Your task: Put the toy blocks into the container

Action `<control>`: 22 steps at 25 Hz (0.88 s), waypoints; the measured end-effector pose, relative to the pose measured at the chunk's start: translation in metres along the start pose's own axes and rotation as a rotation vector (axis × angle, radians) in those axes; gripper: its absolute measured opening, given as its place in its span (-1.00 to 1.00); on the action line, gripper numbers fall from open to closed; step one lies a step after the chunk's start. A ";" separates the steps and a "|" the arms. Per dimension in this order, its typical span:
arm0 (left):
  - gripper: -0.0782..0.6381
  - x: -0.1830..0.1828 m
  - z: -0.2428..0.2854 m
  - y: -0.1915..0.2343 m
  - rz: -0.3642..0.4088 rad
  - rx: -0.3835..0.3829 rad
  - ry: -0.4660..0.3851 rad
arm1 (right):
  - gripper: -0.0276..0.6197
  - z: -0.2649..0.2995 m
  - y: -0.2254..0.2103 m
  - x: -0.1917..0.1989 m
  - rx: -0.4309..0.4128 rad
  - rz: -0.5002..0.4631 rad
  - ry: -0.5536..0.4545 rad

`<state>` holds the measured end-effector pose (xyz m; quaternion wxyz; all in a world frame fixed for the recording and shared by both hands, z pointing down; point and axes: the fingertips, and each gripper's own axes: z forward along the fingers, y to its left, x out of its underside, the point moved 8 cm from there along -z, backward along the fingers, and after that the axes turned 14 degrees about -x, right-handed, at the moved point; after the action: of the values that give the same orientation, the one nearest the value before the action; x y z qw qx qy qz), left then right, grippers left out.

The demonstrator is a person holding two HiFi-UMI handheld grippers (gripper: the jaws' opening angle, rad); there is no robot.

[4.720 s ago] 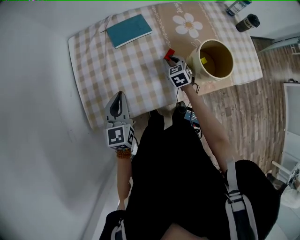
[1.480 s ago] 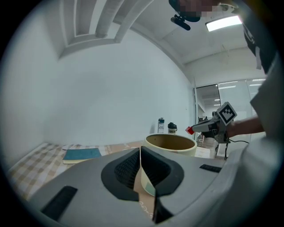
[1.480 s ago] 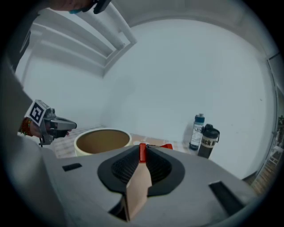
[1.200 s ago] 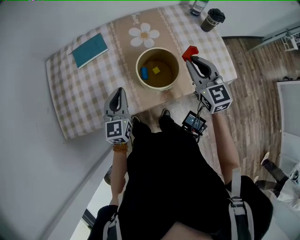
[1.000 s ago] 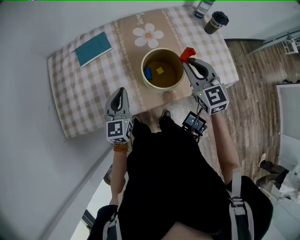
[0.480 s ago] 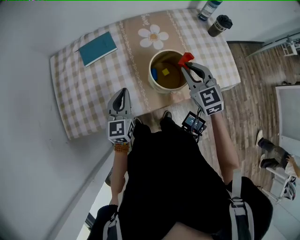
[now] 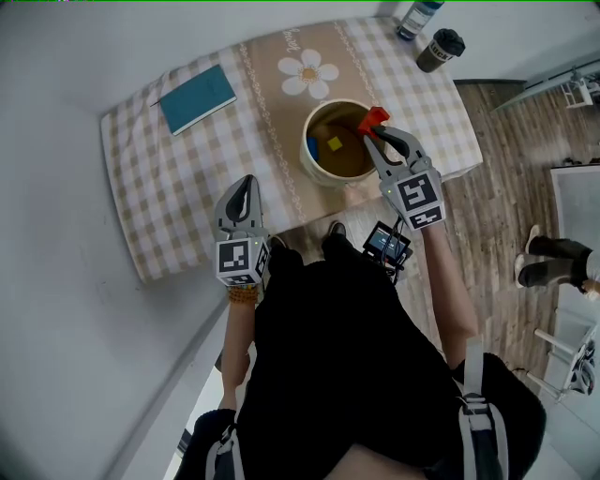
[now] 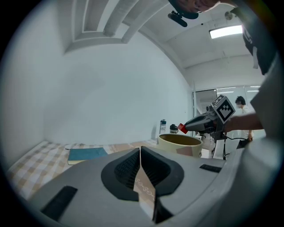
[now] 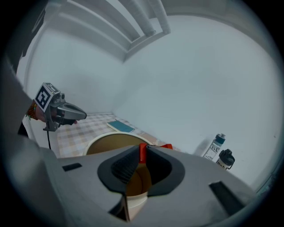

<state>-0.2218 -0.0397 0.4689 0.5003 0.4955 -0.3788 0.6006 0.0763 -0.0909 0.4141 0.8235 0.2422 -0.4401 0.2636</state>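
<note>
A round cream container (image 7: pixel 316 169) stands on the checked table (image 7: pixel 178 178); a yellow block (image 7: pixel 335 144) and a blue block (image 7: pixel 310 146) lie inside it. My right gripper (image 7: pixel 372 123) is shut on a red block (image 7: pixel 374 118) and holds it over the container's right rim. In the right gripper view the red block (image 9: pixel 142 151) shows between the jaw tips above the container (image 9: pixel 106 144). My left gripper (image 7: pixel 241 192) is shut and empty over the table's near edge, left of the container. The left gripper view shows the container (image 8: pixel 179 142) ahead, with the right gripper (image 8: pixel 186 127) above it.
A teal notebook (image 7: pixel 197 97) lies at the table's far left. A bottle (image 7: pixel 419 16) and a dark cup (image 7: pixel 441 49) stand at the far right corner. A daisy print (image 7: pixel 307 73) marks the cloth behind the container. Wooden floor lies to the right.
My right gripper has carried the red block leftward, from beside the container to over its right rim. My left gripper has stayed where it was.
</note>
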 end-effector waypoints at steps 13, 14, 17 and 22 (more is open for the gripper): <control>-0.76 0.001 -0.001 0.005 0.002 0.006 0.004 | -0.73 0.000 -0.001 0.003 0.031 0.034 -0.014; -0.76 0.001 -0.001 0.005 0.002 0.006 0.005 | -0.73 0.000 -0.001 0.003 0.032 0.037 -0.018; -0.76 0.002 -0.002 0.006 0.004 0.006 0.005 | -0.73 -0.001 -0.001 0.002 0.032 0.044 -0.030; -0.76 -0.001 0.000 0.001 0.010 0.014 -0.001 | -0.73 -0.008 -0.004 0.002 0.033 0.091 -0.075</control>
<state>-0.2231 -0.0403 0.4681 0.4938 0.4973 -0.3774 0.6053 0.0851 -0.0884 0.4110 0.7894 0.2451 -0.4770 0.2988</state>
